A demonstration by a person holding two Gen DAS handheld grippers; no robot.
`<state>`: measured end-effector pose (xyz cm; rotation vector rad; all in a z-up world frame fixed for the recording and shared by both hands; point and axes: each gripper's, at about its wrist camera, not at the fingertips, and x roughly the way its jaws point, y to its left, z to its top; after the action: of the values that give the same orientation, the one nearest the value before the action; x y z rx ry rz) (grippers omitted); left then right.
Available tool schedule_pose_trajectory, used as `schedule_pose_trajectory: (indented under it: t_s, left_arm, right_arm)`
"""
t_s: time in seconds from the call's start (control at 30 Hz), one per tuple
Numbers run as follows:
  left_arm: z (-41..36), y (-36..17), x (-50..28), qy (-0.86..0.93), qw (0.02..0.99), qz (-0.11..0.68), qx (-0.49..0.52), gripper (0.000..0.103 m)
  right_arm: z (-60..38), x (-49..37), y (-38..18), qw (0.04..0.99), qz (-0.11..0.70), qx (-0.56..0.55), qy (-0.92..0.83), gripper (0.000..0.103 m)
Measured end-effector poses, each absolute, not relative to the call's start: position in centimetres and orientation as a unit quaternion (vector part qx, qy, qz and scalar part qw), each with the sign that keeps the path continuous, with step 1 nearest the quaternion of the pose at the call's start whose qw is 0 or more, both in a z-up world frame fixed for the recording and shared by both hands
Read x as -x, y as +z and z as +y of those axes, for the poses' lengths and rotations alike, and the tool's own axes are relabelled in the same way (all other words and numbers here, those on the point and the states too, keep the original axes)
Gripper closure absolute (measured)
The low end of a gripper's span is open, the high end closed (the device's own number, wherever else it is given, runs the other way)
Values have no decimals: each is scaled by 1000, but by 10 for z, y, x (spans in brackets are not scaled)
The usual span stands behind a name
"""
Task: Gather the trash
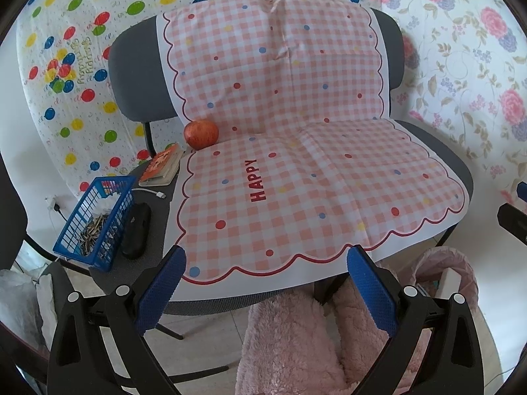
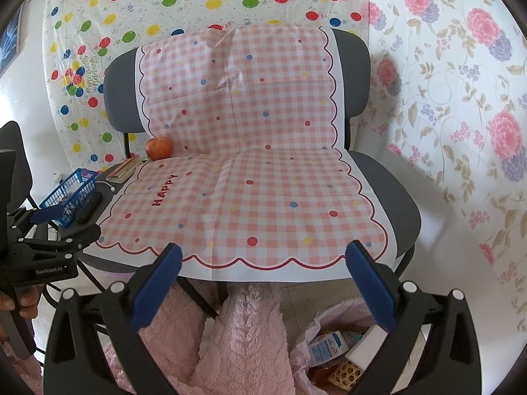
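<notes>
**Both grippers empty over the chair, trash still to be found**

My left gripper (image 1: 265, 263) hangs with its blue fingers (image 1: 161, 291) spread wide, nothing between them; my right gripper (image 2: 263, 261) is the same, wide and empty, fingers (image 2: 370, 284) just short of the cloth's scalloped edge.

At twelve o'clock from both lies the pink checked cloth (image 1: 296, 171) over the chair (image 1: 438, 151), and I see no scrap on it. The likeliest trash, I judge, is the heap of seed shells in the blue basket (image 1: 95, 220) at nine o'clock of the left view. The lined bin (image 2: 329, 345) sits at five o'clock under my right fingers.

To do this well I would take the basket by its rim with the left, keep it level, and tip it over the bin.

Counted: one apple (image 1: 201, 134), one book (image 1: 161, 166), one black case (image 1: 136, 233), one white cable (image 1: 153, 192), one basket, one bin.
</notes>
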<state>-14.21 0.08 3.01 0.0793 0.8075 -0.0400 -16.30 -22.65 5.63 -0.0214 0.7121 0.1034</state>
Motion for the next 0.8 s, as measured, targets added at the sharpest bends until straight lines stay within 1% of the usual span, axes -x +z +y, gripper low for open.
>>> schedule_pose_trajectory:
  t_s: [0.6, 0.8]
  left_arm:
    - [-5, 27, 142, -20, 919, 392, -36, 6]
    - [-3, 11, 118, -27, 909, 414, -24, 6]
  right_arm:
    - [-231, 161, 49, 934, 353, 5, 48, 6]
    - [-236, 145, 41, 932, 360, 5, 51, 6]
